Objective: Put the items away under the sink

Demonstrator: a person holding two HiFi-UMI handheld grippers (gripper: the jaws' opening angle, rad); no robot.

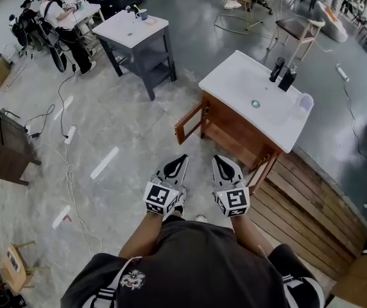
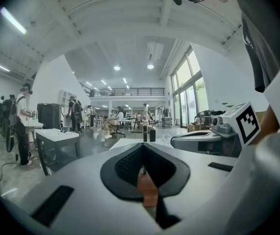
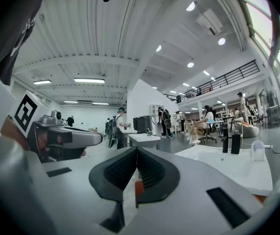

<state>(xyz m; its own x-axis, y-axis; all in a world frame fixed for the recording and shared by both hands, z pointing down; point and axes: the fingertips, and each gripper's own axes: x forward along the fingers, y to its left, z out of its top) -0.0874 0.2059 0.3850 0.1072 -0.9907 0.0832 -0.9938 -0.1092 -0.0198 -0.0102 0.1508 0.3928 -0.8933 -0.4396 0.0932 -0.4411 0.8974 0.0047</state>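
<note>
A white sink top [image 1: 241,85] sits on a wooden cabinet whose left door [image 1: 188,124] hangs open. Two dark bottles [image 1: 282,74] and a clear cup [image 1: 305,101] stand at the basin's far edge. They also show in the right gripper view as bottles [image 3: 230,142] and cup [image 3: 258,151]. My left gripper [image 1: 182,160] and right gripper [image 1: 217,160] are side by side, level, a little short of the cabinet's front. Both are shut with nothing between the pads. In its own view the left gripper [image 2: 142,149] points toward the sink; the right gripper [image 3: 136,151] has the sink top to its right.
A grey side table [image 1: 132,27] stands further back on the left, with a person [image 1: 61,24] beyond it. A dark low cabinet [image 1: 7,149] and floor cables [image 1: 68,172] lie at the left. Wooden decking [image 1: 312,204] runs along the right of the vanity.
</note>
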